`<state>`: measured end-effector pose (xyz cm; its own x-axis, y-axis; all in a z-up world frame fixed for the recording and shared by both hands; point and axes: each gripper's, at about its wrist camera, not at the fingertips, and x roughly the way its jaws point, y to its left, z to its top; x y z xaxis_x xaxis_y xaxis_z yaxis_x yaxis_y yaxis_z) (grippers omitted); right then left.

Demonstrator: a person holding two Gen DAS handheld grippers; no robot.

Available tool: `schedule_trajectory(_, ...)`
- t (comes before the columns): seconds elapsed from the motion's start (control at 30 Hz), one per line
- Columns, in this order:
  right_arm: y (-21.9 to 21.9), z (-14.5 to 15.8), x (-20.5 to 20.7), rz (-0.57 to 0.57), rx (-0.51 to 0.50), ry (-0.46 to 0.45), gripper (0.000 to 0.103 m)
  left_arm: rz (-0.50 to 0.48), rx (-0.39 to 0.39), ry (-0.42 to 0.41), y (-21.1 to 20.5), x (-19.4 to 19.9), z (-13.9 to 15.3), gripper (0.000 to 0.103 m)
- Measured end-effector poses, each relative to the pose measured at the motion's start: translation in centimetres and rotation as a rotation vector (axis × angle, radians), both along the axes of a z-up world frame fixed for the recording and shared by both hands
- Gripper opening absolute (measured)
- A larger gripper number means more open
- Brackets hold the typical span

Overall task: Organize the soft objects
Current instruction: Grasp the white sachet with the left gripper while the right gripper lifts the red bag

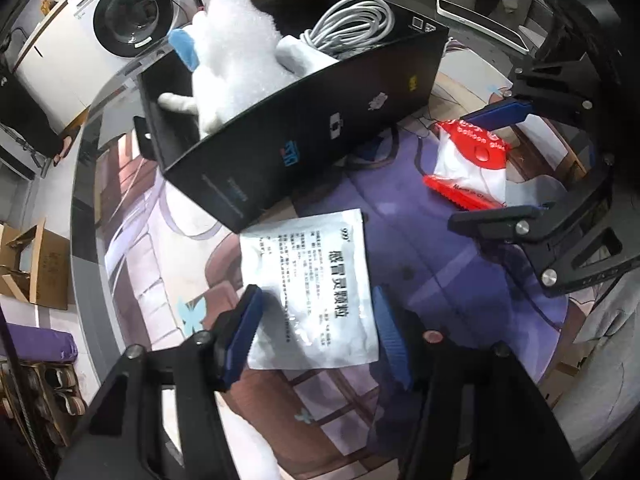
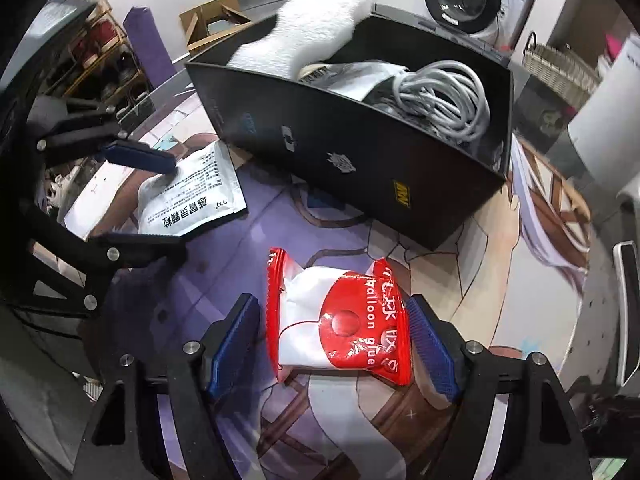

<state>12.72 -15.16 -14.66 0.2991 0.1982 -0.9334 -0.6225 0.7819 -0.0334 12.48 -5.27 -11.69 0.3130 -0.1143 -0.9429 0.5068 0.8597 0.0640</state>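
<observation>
Red-and-white crinkled plastic glue packet (image 2: 340,320), before the black cardboard box (image 2: 360,152), sits between wide right jaws; white foil sachet (image 1: 312,288) between narrower, unclamped left jaws; slick film may slip.

Both wrist cameras look steeply down, close over the mat in front of the black box (image 1: 304,128). The left view sits nearer the box's left end, the right view (image 2: 360,152) nearer its right; both share the box.

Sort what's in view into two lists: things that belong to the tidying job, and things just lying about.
Job:
- white sachet, between the left gripper pads
- red-and-white packet, between the right gripper pads
- black box
- white plush toy in the box

Lying about:
- washing machine
- wicker basket
- cardboard box
</observation>
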Motion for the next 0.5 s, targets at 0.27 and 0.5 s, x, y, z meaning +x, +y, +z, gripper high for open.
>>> schedule_trajectory(0.27, -0.8, 0.8, 0.0, -0.009, 0.014, 0.012, 0.050, -0.040, -0.047, 0.032, -0.3, -0.2, 0.6, 0.001)
schedule_trajectory(0.5, -3.1, 4.2, -0.4, -0.002, 0.090, -0.029, 0.050, -0.026, -0.104, -0.046, 0.6, -0.4, 3.2, 0.000)
